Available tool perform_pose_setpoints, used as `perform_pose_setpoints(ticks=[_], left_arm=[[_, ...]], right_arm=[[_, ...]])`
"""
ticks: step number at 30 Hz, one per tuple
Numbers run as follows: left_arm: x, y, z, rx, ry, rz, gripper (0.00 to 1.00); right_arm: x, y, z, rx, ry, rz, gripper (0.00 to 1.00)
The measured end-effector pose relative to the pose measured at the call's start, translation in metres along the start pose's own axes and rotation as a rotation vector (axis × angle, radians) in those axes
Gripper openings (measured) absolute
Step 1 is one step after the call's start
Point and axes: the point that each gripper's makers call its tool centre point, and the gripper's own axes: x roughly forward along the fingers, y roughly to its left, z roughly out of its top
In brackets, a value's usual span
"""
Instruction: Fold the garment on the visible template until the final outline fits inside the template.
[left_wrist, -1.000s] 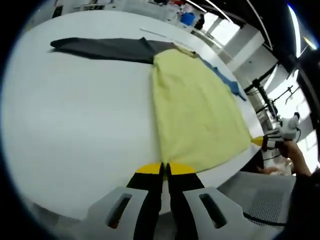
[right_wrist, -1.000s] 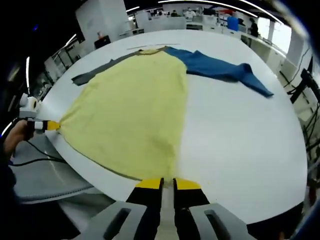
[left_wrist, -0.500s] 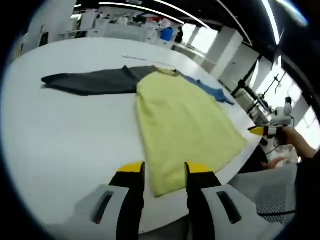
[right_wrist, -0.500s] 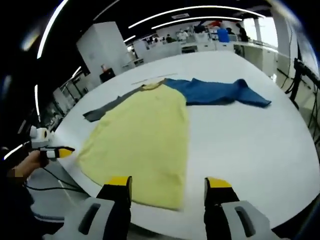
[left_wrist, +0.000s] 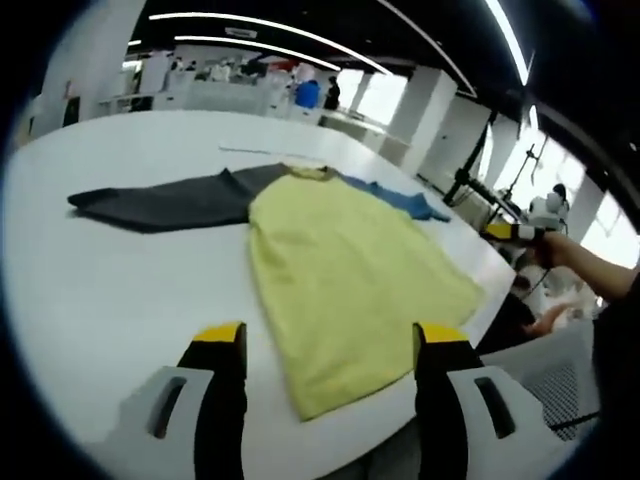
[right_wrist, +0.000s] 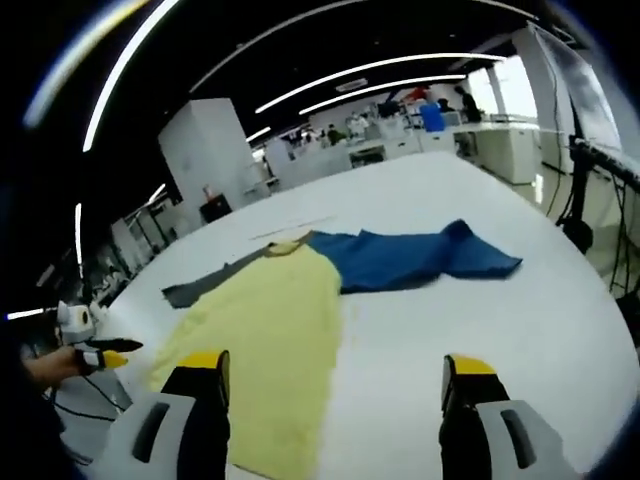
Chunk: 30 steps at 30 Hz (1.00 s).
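Yellow garment body (left_wrist: 350, 270) is lying flat on the white table (left_wrist: 120, 300), long axis running away from both grippers, hem nearest. Left gripper (left_wrist: 330, 345) and right gripper (right_wrist: 335, 375) are both hovering spread, gripping nothing. Grey sleeve (left_wrist: 160, 200) is lying beyond the left fingers, blue sleeve (right_wrist: 420, 260) beyond the right.

bright ceiling strip lights, window glare, fisheye-bent edges, slight motion blur.

1. My left gripper (left_wrist: 330, 345) sits at bottom centre, jaws wide apart, holding nothing.
2. Yellow garment (left_wrist: 350, 270) lies mid-frame on the white table (left_wrist: 100, 290).
3. Right gripper (left_wrist: 510, 232) shows at right edge.
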Motion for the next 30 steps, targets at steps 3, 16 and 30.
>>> perform_pose_setpoints(ticks=[3,16,30], left_arm=[[0.0,0.0,0.002,0.026,0.0,-0.004,0.71],[0.002,-0.001,0.03,0.089,-0.076,-0.041,0.91],[0.008,-0.002,0.045,0.18,-0.128,-0.03,0.99]], right_arm=[[0.006,-0.014,0.004,-0.005,0.014,-0.019,0.86],[0.031,-0.063,0.028,0.052,-0.03,-0.098,0.79],[0.057,-0.134,0.036,0.078,0.009,-0.239,0.53]])
